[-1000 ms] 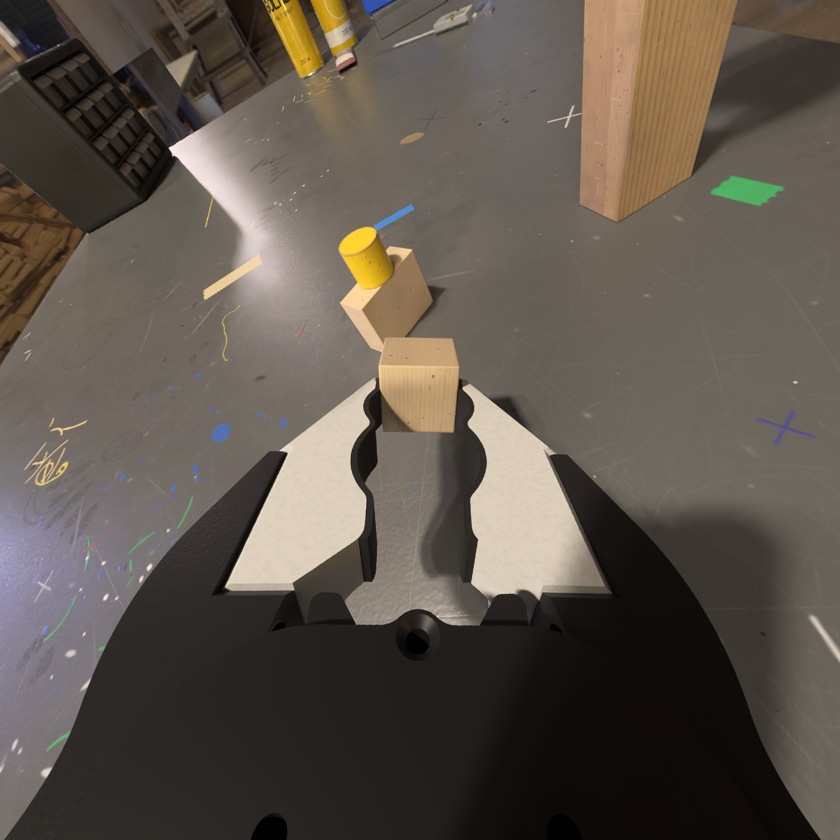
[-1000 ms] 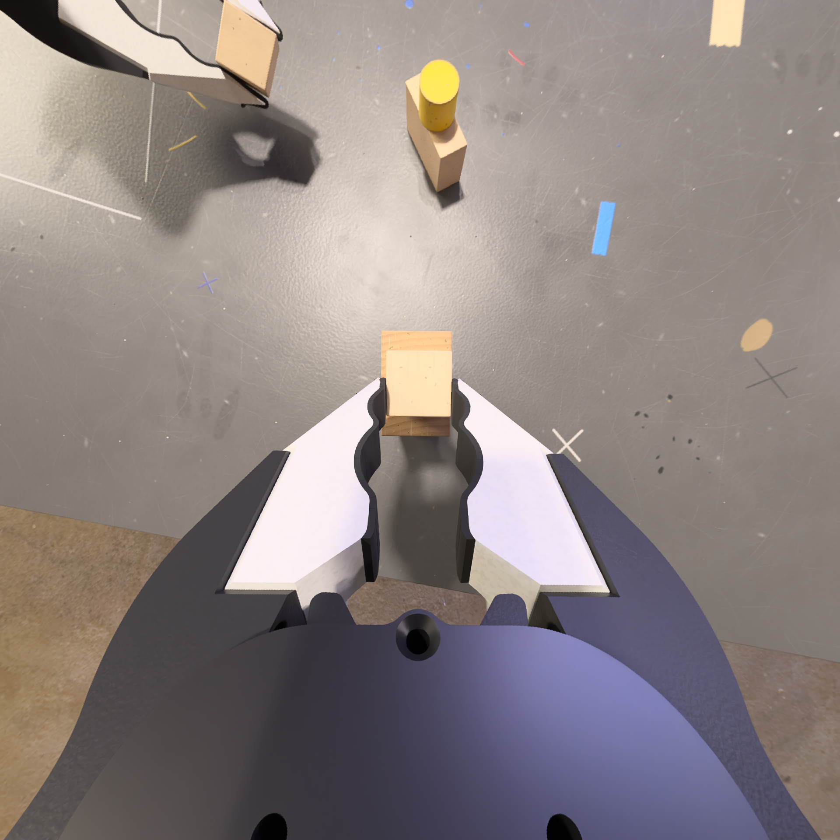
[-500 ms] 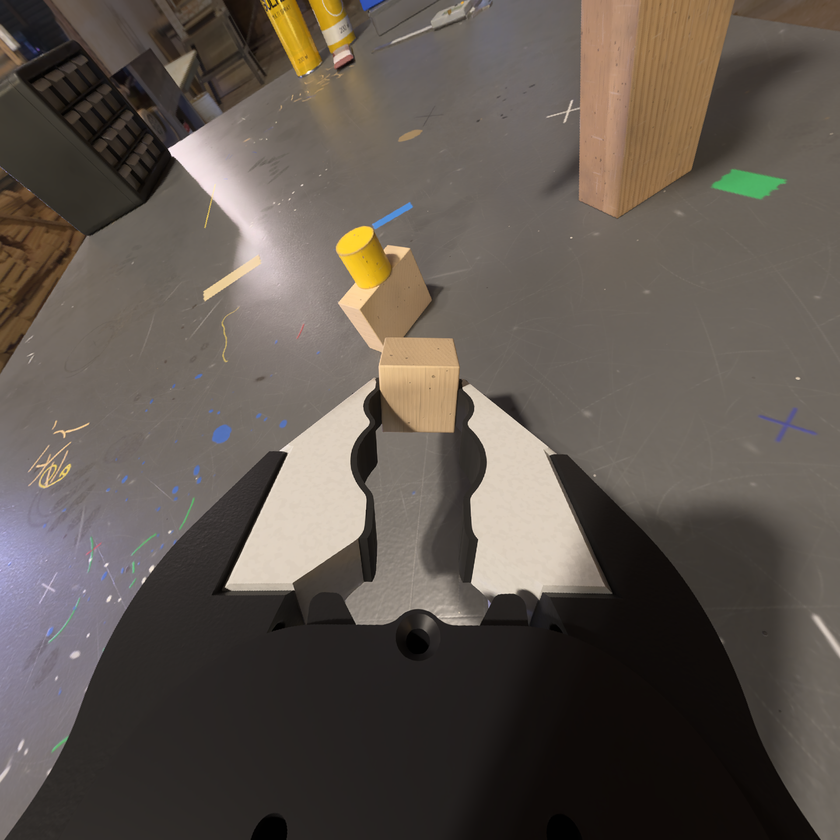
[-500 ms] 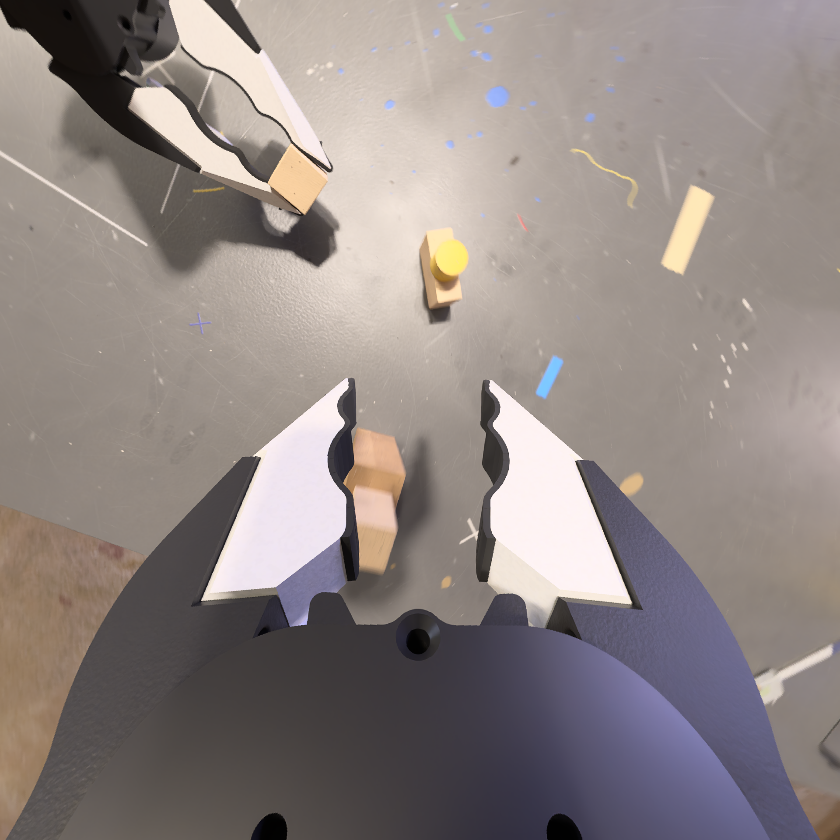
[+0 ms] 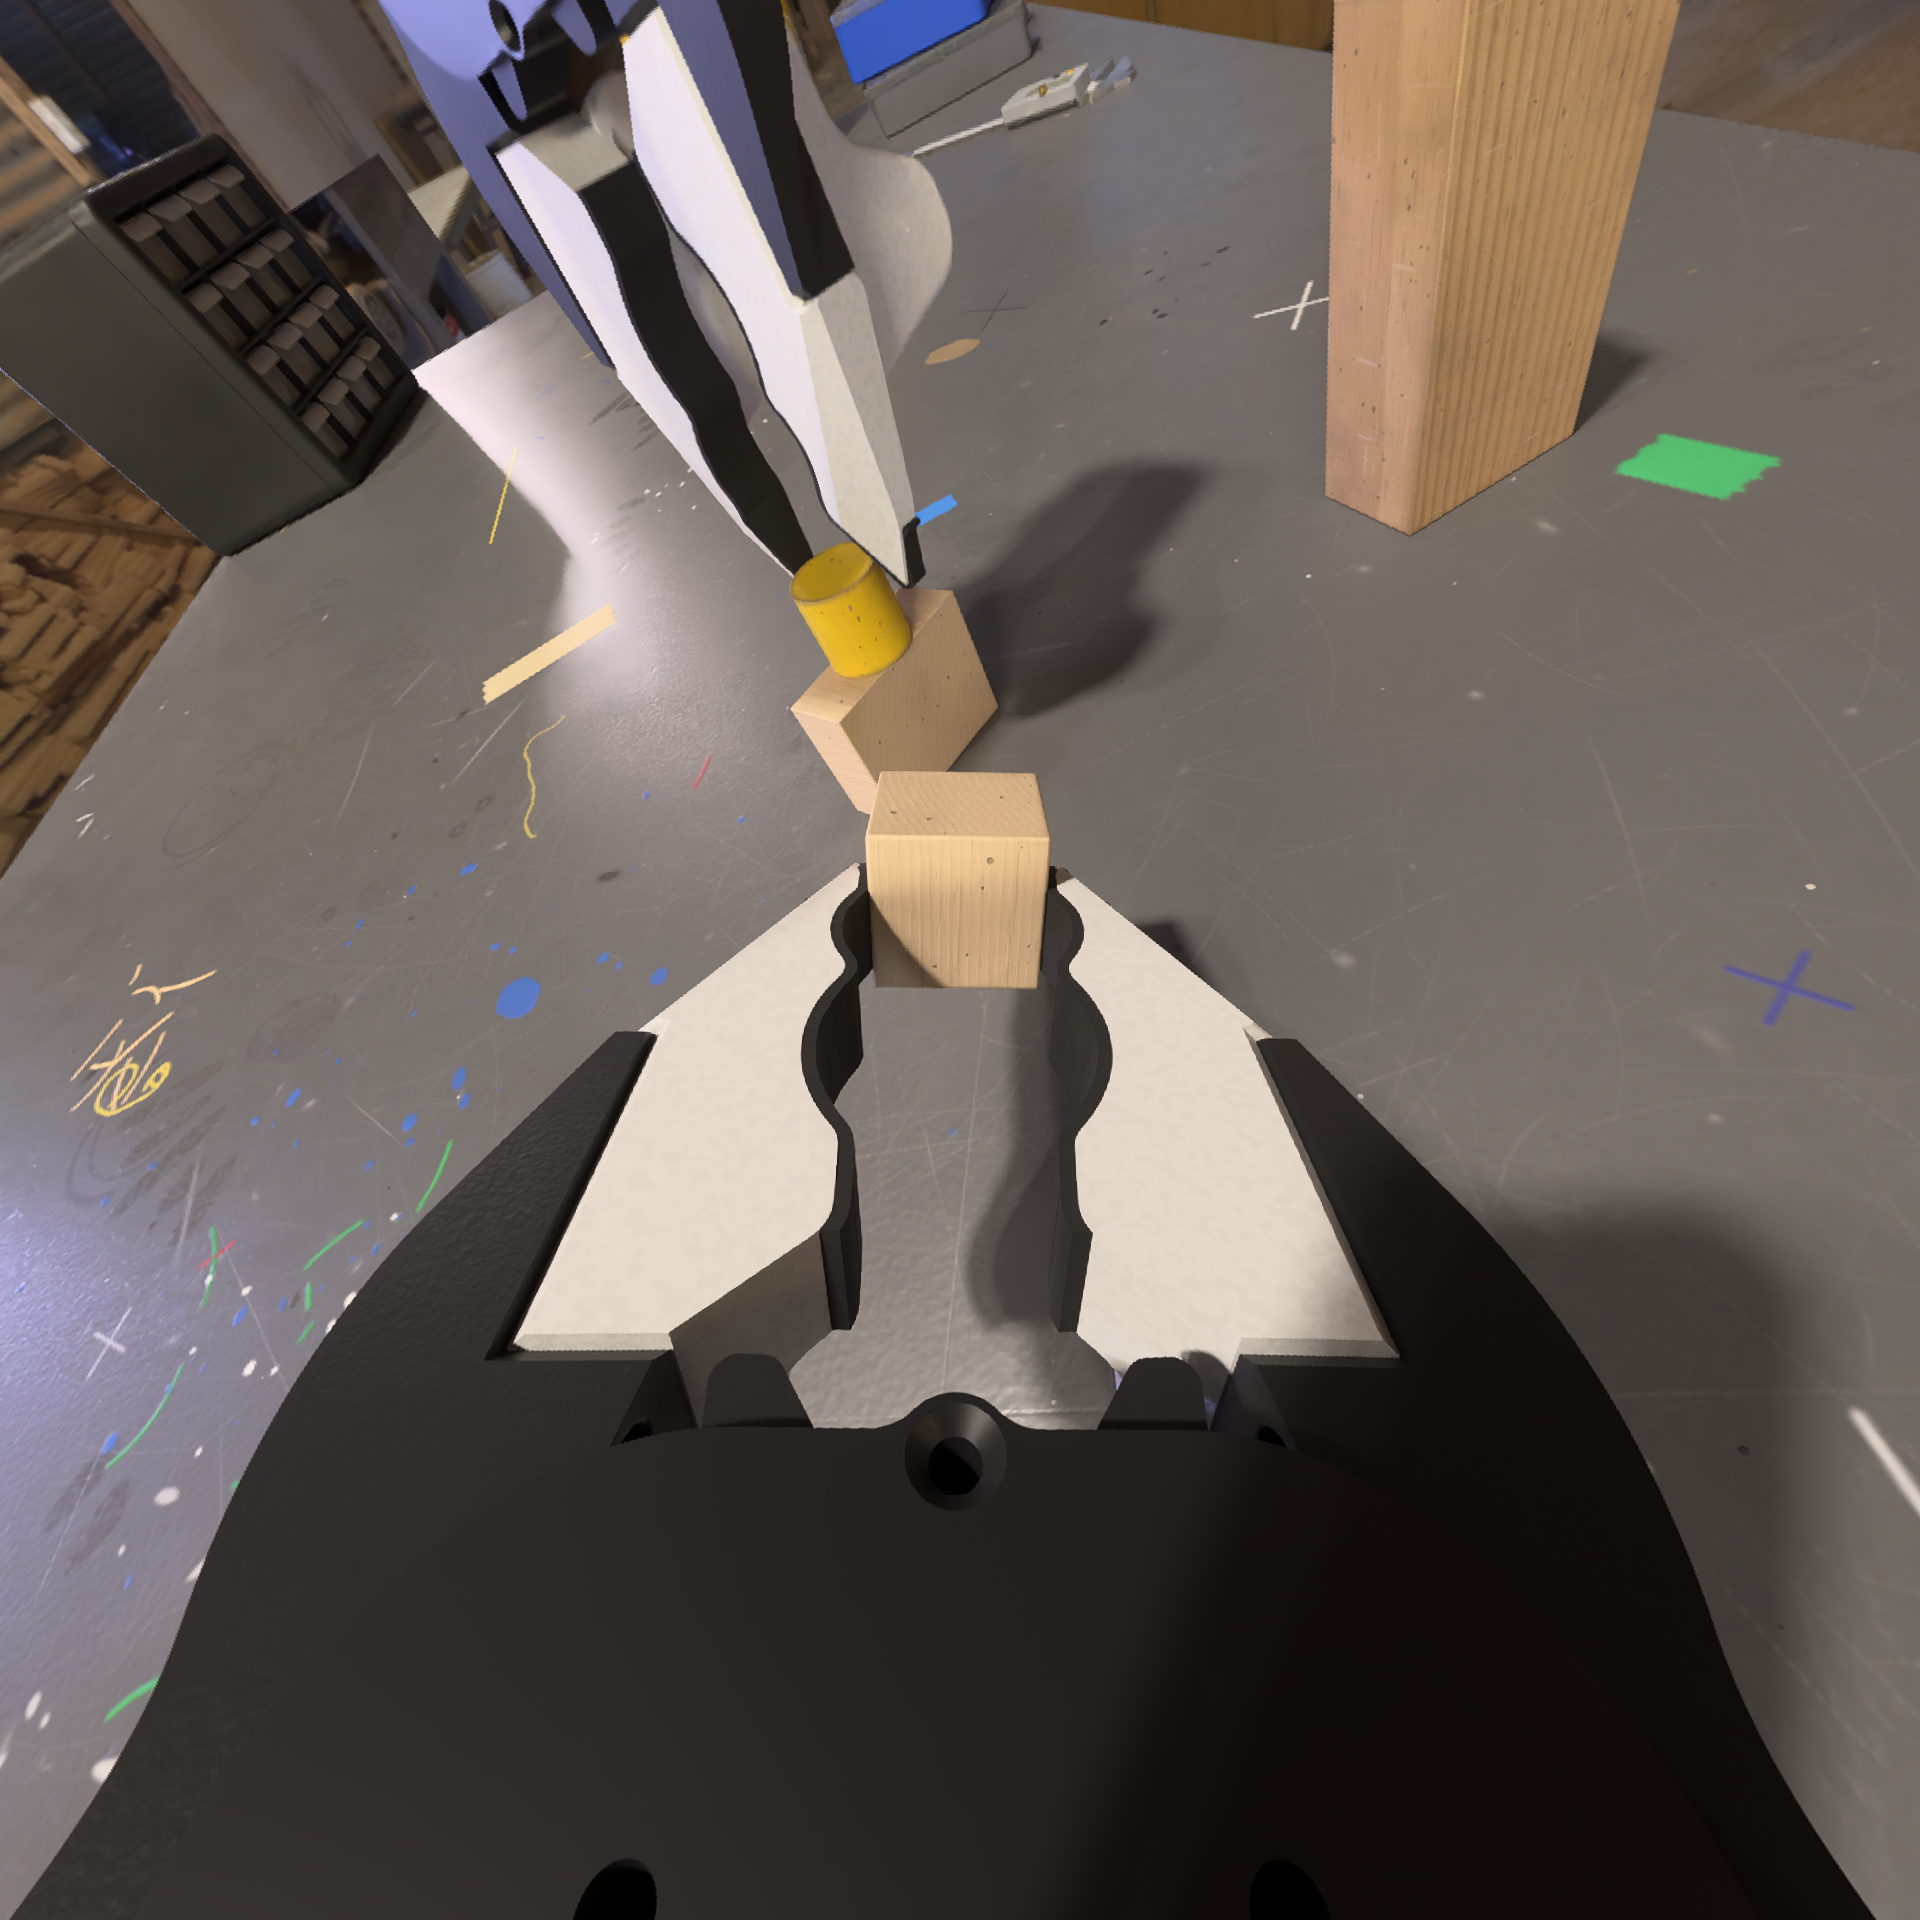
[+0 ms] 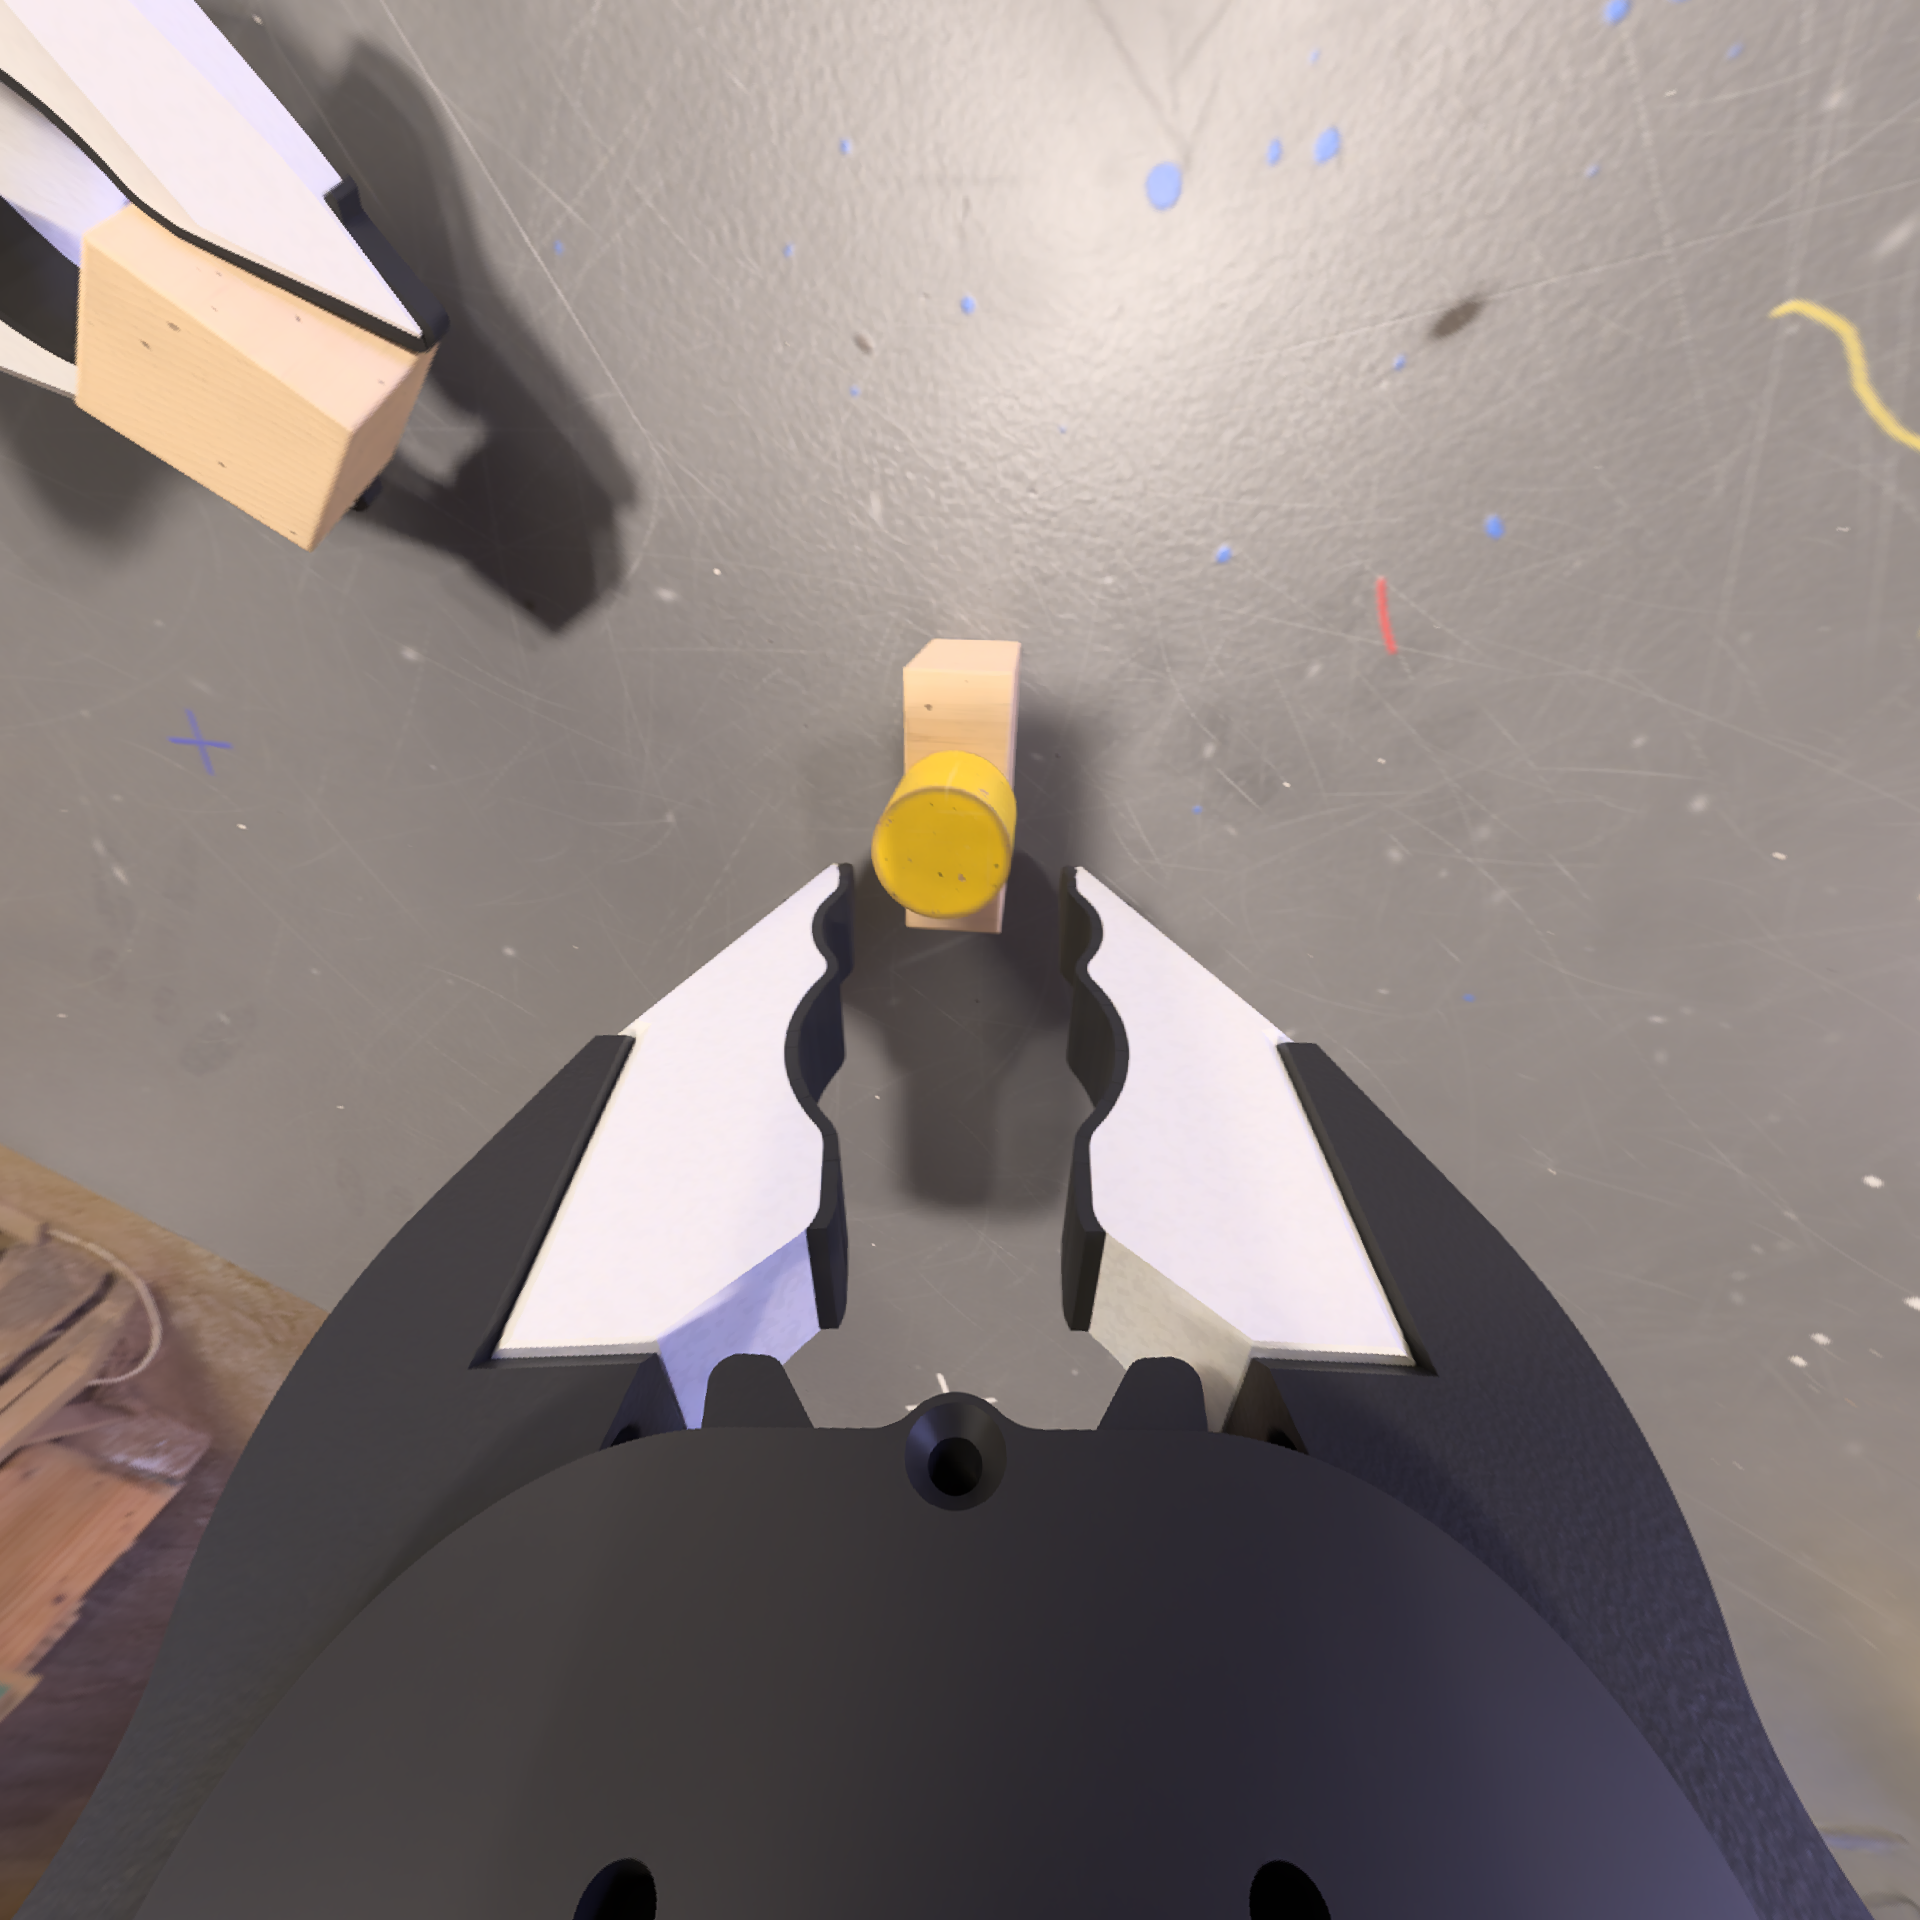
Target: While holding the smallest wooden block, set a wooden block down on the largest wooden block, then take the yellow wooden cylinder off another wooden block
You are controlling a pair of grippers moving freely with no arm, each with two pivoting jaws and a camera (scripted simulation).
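Two grippers over a scuffed, paint-flecked grey table (image 5: pixel 1351 831), one holding, one reaching.

The left gripper (image 5: pixel 954 883) is clamped on the small pale cube (image 5: pixel 954 883), its grain fine and dotted with pinholes, held clear of the surface. The right gripper (image 6: pixel 954 894) hangs above the yellow wooden cylinder (image 6: pixel 943 837), its scalloped white fingers (image 6: pixel 727 1091) spread apart, tips on either side of the smooth round top. The cylinder stands on a light wooden block (image 6: pixel 961 691). A tall, coarse-grained wooden post (image 5: pixel 1455 260) stands well apart.
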